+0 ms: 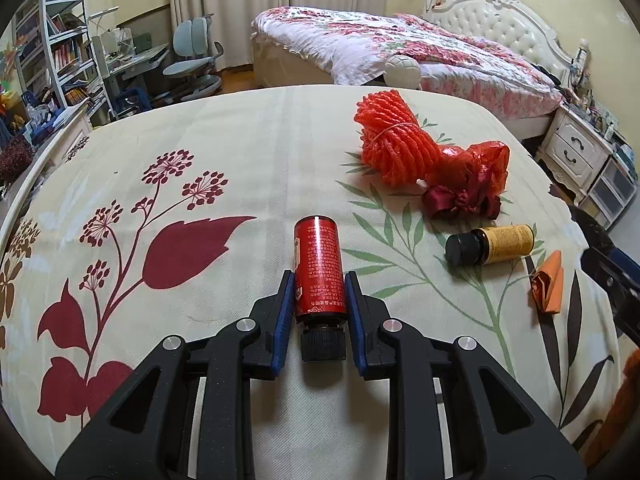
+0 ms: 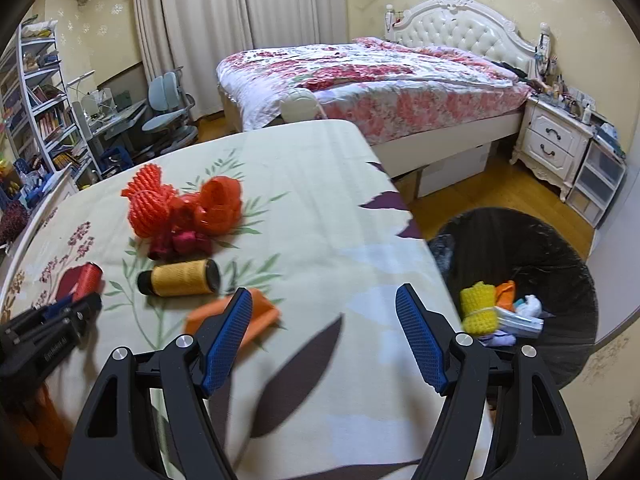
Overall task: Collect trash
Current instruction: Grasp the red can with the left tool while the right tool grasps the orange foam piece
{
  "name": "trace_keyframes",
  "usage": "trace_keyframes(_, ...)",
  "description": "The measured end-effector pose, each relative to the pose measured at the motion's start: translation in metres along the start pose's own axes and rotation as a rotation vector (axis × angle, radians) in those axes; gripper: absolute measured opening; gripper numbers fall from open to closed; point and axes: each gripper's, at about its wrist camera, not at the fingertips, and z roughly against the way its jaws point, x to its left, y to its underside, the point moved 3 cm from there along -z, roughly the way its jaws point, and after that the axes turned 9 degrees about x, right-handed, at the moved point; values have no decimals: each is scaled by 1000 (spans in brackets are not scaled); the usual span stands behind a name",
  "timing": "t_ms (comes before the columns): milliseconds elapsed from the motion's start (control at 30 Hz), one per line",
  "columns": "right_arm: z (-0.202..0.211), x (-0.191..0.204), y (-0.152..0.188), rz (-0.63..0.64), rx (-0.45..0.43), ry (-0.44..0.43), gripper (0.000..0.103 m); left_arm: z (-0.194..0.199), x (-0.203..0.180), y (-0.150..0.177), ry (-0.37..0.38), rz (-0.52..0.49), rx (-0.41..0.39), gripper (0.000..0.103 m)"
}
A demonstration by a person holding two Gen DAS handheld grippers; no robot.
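The red-labelled bottle point(image 1: 319, 268) lies on its side on the flower-printed tablecloth point(image 1: 240, 152), near the table's near edge, its long axis running straight away from the left gripper point(image 1: 319, 280) with the black cap point(image 1: 323, 344) pointing back toward the camera. The left gripper's blue pads point(image 1: 285, 312) clamp the bottle's body from both sides, so the grasp sits across the short axis, as it should for a lift.

Toward the right edge lie a yellow-labelled bottle point(image 1: 492, 245), also on its side, and a crumpled orange paper point(image 1: 549, 289); farther back sit an orange foam net point(image 1: 390, 140) and a red plastic wrapper point(image 1: 476, 176).

The right gripper point(image 2: 324, 340) hovers with jaws spread and nothing between them, just beside the orange paper, so it is the nearer hand for that piece. The black-lined trash bin point(image 2: 560, 248) stands on the floor off the table's right edge, already holding some scraps; the left hand's load must cross the table to reach it.
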Motion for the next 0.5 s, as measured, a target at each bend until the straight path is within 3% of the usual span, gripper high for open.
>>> trace_keyframes(133,-13,17,-4,-5,32,-36,75,1,3,4,2,3,-1,24)
trace_keyframes(500,-15,17,17,30,85,-13,76,0,6,7,20,6,0,24)
